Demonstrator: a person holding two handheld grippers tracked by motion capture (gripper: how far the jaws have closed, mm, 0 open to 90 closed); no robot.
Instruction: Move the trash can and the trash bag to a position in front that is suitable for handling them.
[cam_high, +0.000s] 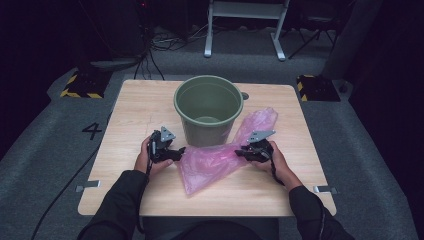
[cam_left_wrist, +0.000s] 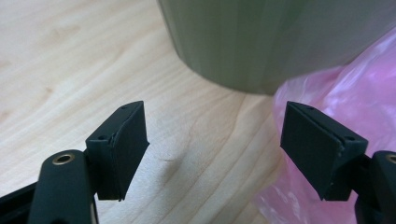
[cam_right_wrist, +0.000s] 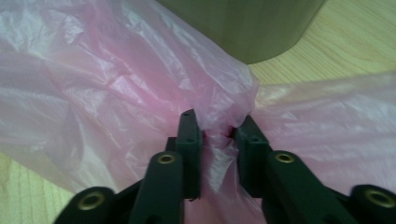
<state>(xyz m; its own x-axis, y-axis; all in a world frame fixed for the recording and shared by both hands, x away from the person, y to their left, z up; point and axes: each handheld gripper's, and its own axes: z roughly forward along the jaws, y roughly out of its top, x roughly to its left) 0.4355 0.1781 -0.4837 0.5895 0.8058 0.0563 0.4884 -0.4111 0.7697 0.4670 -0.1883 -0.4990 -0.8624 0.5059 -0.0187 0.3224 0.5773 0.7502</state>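
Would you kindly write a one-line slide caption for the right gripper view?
Right gripper pinching a fold of the pink plastic bag beside the green bucket on the wooden table.

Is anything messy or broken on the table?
Nothing looks broken or spilled. The pink plastic bag lies crumpled flat on the table in front of the upright green bucket, not inside it. The right gripper pinches a fold of the bag; the left gripper is open beside it.
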